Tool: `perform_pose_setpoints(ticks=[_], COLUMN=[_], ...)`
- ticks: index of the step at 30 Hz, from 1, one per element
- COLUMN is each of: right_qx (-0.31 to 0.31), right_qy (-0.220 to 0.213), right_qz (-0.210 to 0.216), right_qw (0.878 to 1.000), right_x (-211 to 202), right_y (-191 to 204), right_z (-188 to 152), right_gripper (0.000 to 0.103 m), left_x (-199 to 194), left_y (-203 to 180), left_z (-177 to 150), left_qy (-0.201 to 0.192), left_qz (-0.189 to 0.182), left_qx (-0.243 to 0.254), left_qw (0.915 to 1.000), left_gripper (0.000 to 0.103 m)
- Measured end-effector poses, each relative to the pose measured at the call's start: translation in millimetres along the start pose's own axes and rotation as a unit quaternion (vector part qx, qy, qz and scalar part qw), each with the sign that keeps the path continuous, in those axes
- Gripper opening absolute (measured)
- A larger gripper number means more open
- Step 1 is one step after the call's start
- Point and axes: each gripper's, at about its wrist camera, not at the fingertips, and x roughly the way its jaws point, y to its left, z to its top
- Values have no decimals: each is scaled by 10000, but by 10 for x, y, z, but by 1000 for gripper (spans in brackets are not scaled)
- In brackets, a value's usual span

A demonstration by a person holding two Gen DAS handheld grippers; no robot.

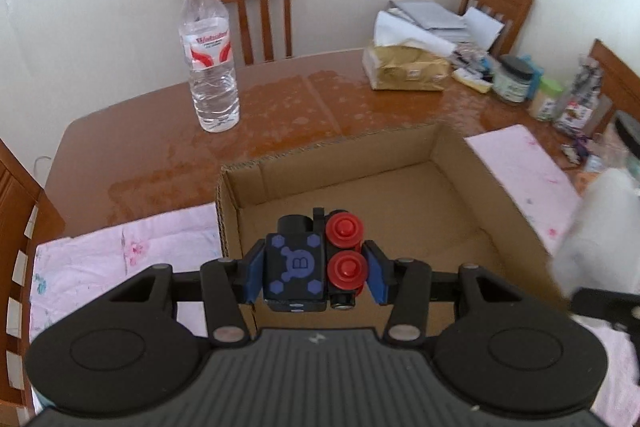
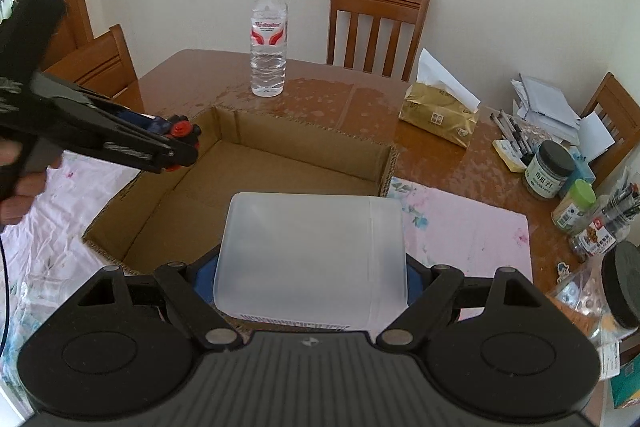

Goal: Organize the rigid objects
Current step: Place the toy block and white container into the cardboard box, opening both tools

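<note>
Gripping a black toy (image 1: 310, 269) marked "B", the left fingers (image 1: 253, 277) clamp it; right fingers (image 2: 204, 283) clamp a frosted tub (image 2: 312, 259), bottle (image 1: 210, 55) label unreadable.

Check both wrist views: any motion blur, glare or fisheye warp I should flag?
Left wrist: the frosted container at the right edge is smeared by motion; the toy block in the left gripper is sharp; glare patches on the table. Right wrist: the container is soft but readable; the door frame at the left bows from fisheye warp; corners vignette dark.

Wooden table (image 1: 120, 131) – pink cloth (image 2: 472, 227), cardboard box (image 2: 280, 155), water bottle (image 1: 210, 67), tissue pack (image 2: 440, 119), jars (image 2: 550, 167)
</note>
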Motion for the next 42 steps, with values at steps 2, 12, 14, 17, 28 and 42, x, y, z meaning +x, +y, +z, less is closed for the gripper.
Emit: perform_pose_setpoints(ticks=[2, 12, 14, 17, 28, 42], right_qx=[-13, -61, -68, -57, -73, 89], right_qy=[2, 27, 51, 97, 250, 54], right_qz=[6, 72, 99, 130, 99, -208], right_qw=[10000, 10000, 9999, 9999, 9996, 9997], right_x=[25, 227, 291, 390, 872, 881], right_y=[-25, -73, -75, -84, -25, 159], right_z=[32, 171, 200, 248, 552, 722], right_gripper=[87, 87, 87, 87, 87, 103], left_x=[90, 26, -106, -317, -896, -1118], left_y=[31, 210, 237, 272, 436, 603], left_z=[57, 82, -14, -172, -897, -1480], left_qy=[17, -392, -470, -513, -557, -206], left_qz=[46, 355, 401, 502, 1112, 1361], left_qx=[-74, -460, -497, -564, -1143, -1388], left_qw=[10000, 9975, 9969, 9958, 9856, 9807], left_gripper=[49, 101, 101, 101, 101, 101])
